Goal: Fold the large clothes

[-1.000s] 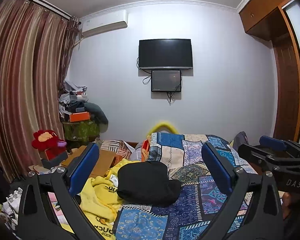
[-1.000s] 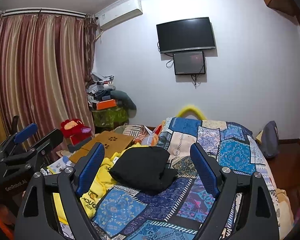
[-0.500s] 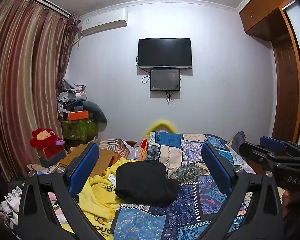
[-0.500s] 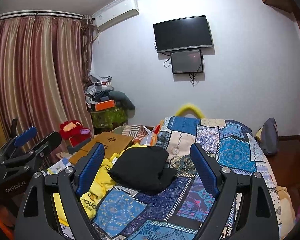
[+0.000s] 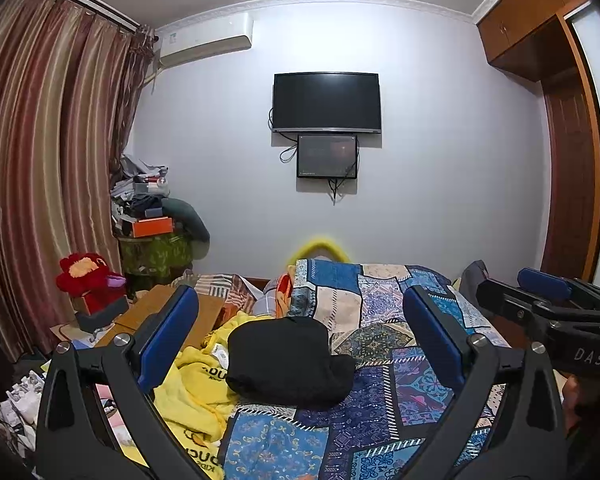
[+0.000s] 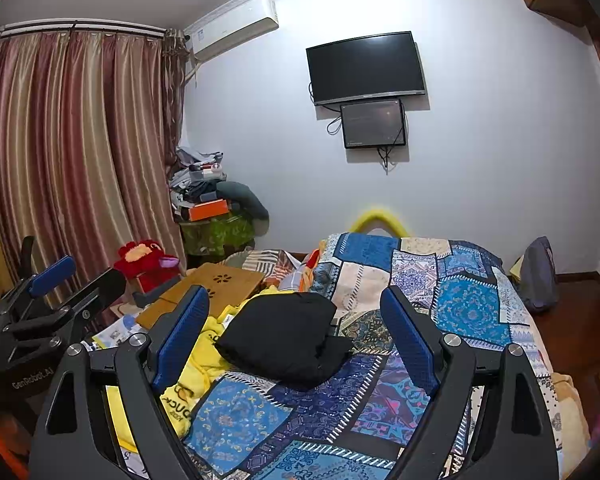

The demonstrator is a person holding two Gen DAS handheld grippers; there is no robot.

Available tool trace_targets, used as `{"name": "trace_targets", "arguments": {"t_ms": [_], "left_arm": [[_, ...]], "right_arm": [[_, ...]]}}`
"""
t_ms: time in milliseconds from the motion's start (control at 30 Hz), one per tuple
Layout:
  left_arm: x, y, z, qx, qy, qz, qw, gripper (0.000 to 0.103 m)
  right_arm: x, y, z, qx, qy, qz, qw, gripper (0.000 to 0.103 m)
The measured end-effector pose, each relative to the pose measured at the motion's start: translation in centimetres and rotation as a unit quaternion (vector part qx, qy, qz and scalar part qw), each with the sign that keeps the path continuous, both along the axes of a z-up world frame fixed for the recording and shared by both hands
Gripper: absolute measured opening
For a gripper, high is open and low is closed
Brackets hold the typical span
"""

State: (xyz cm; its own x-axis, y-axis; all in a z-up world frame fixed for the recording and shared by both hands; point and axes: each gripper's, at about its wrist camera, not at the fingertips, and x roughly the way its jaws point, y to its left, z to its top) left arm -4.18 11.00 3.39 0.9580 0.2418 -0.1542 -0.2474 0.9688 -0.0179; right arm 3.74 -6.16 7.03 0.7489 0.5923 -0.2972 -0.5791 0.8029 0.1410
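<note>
A bedroom, its bed (image 5: 380,312) under a blue patchwork quilt, a dark television (image 5: 327,102) on the far wall. Near the bed's left edge lies a black garment (image 5: 288,360), bunched, partly over a yellow garment (image 5: 192,392). Both the left gripper (image 5: 300,344) and right gripper (image 6: 296,340) hang above it, fingers wide apart and empty. The black cloth looks soft, limp and light; I'd pinch a hem or corner.
</note>
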Motion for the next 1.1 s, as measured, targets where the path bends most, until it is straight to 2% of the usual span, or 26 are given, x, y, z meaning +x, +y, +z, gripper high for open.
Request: {"name": "trace_targets", "arguments": {"t_ms": [1100], "left_arm": [[0.8,0.2,-1.2,-0.005,0.016,-0.011,0.9998,0.103]], "right_arm": [[0.7,-0.4,0.0,0.002,0.011,-0.011,1.0,0.085]]}}
